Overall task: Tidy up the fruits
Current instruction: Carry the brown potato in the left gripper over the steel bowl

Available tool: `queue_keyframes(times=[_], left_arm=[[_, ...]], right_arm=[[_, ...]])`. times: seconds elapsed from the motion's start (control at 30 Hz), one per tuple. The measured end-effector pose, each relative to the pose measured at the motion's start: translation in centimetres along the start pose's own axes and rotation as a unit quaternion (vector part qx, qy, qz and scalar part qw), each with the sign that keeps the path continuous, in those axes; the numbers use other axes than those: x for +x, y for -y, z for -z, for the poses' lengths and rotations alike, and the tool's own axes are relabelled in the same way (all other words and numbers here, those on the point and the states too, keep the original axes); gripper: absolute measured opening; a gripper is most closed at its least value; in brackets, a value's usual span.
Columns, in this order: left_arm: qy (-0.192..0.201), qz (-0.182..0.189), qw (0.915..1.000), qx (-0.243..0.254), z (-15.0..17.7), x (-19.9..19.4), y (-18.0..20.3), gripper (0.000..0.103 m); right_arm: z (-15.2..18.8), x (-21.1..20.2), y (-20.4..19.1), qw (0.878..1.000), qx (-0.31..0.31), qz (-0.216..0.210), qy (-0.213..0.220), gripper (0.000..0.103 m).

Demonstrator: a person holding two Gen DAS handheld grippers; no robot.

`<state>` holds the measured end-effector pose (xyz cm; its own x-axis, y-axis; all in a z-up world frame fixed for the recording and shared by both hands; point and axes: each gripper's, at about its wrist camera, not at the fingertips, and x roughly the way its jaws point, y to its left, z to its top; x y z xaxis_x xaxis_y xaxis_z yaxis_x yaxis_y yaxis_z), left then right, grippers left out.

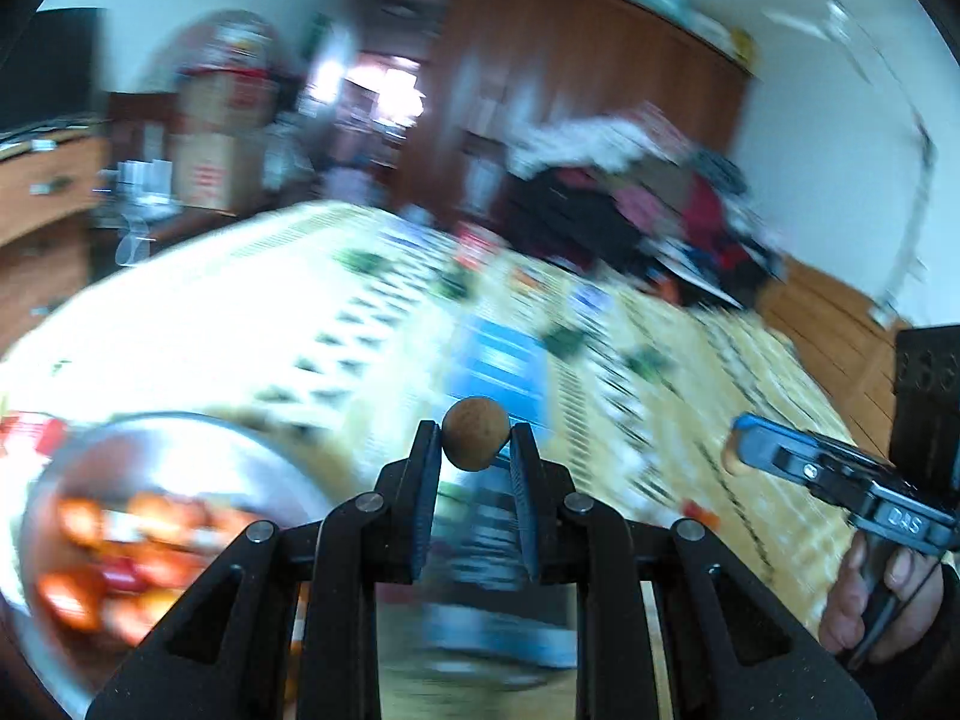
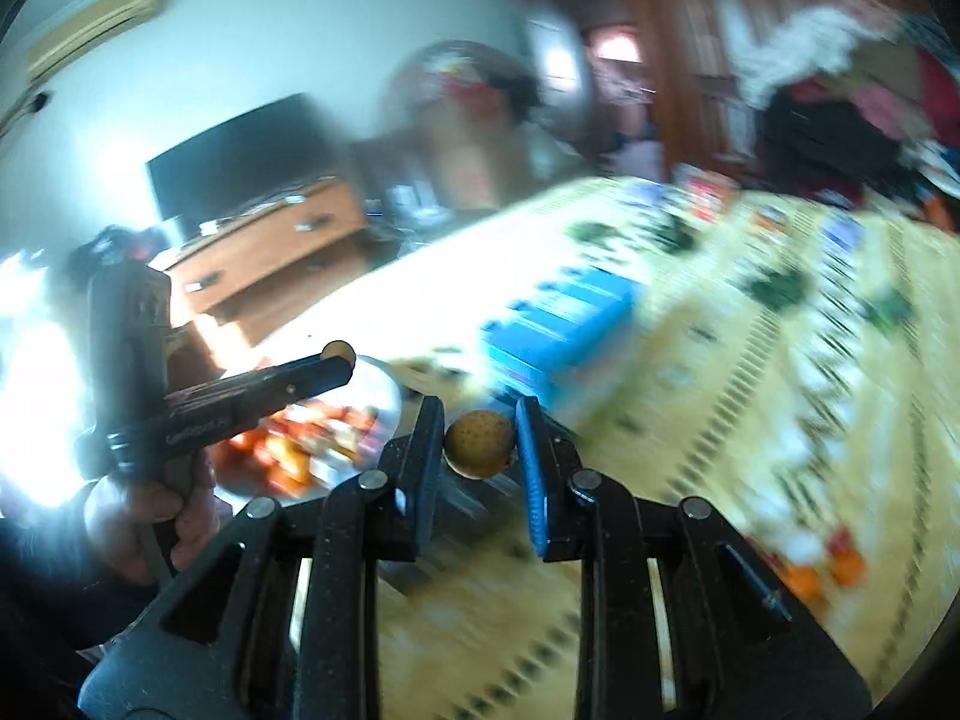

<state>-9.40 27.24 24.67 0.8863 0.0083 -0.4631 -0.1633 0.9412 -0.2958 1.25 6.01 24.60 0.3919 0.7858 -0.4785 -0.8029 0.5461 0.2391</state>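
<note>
My left gripper (image 1: 475, 435) is shut on a small round brown fruit (image 1: 475, 433), held above the patterned table. My right gripper (image 2: 480, 441) is shut on a small round yellow-brown fruit (image 2: 480, 443). A glass bowl (image 1: 78, 468) of red and orange fruits sits low at the left in the left wrist view; it also shows in the right wrist view (image 2: 384, 384), under the left gripper (image 2: 339, 360). The right gripper shows at the right of the left wrist view (image 1: 735, 450). Both views are motion-blurred.
A blue box (image 1: 498, 360) lies on the patterned cloth (image 1: 240, 324) beyond the grippers; it also shows in the right wrist view (image 2: 564, 330). Small orange fruits (image 2: 828, 570) lie on the cloth at the right. A wooden dresser (image 2: 270, 252) and a wardrobe (image 1: 570, 90) stand behind.
</note>
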Motion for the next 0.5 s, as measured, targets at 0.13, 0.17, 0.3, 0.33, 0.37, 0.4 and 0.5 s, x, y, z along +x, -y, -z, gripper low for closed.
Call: queue_keyframes(times=[0.13,0.17,0.3,0.33,0.37,0.4,0.5], left_arm=[[0.023,-0.069,0.9965,-0.041,-1.2,-3.7,-7.1,0.023],[0.026,-0.091,0.9942,-0.052,-1.3,-4.4,-9.1,0.023],[-0.003,-0.132,0.9884,-0.075,-0.1,-4.6,-13.7,0.023],[-0.011,-0.137,0.9874,-0.079,0.3,-4.3,-14.5,0.023],[-0.018,-0.141,0.9864,-0.083,0.9,-4.2,-15.2,0.023],[-0.025,-0.145,0.9853,-0.087,1.4,-3.9,-15.9,0.023],[-0.044,-0.151,0.9830,-0.095,3.1,-3.4,-16.9,0.023]], right_arm=[[-2.6,5.4,-5.8,0.998,-0.030,-0.058,-0.019,0.025],[-2.9,6.8,-7.3,0.997,-0.038,-0.067,-0.025,0.025],[-3.5,11.8,-10.8,0.992,-0.033,-0.102,-0.067,0.025],[-3.5,12.9,-11.4,0.991,-0.030,-0.105,-0.079,0.025],[-3.2,13.9,-12.0,0.990,-0.027,-0.107,-0.089,0.025],[-3.0,14.9,-12.3,0.989,-0.022,-0.111,-0.100,0.025],[-2.1,16.5,-12.7,0.986,-0.007,-0.112,-0.123,0.025]])
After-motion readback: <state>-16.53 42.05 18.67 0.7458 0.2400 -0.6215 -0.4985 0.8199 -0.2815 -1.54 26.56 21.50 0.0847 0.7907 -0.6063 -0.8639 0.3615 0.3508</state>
